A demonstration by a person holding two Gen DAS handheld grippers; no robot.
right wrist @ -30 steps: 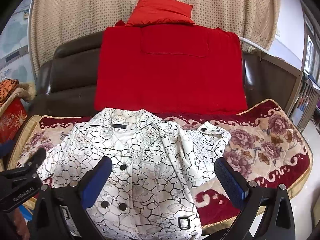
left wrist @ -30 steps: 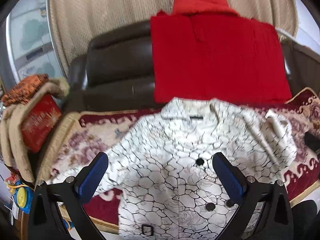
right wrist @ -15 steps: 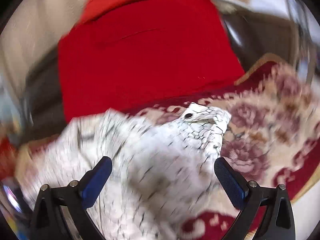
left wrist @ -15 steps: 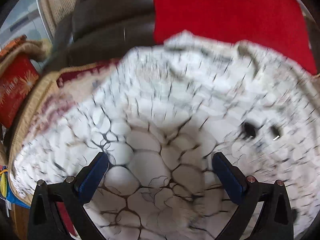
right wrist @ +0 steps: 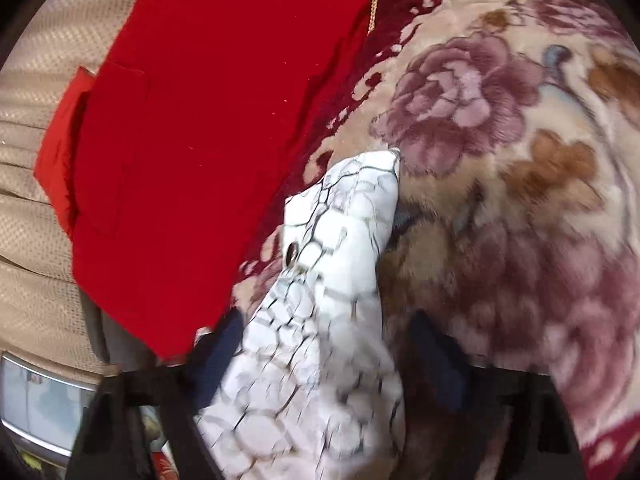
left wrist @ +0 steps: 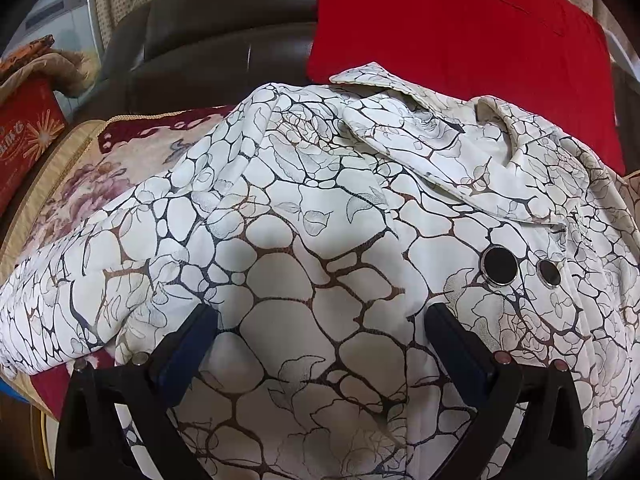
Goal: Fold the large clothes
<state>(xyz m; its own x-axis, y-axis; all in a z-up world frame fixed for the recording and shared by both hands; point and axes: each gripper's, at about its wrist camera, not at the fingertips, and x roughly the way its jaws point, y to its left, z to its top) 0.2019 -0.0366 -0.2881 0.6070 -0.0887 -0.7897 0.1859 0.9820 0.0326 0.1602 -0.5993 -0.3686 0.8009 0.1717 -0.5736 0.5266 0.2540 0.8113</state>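
On the floral blanket (right wrist: 500, 128) over the sofa lies the white crackle-print coat (left wrist: 304, 216), which a second ago sat farther off; both grippers have since closed in. Left gripper (left wrist: 320, 332), jaws spread, hovers over its front; right gripper (right wrist: 320, 344), spread too, straddles the sleeve (right wrist: 340, 232), likely about to grasp and fold it inward
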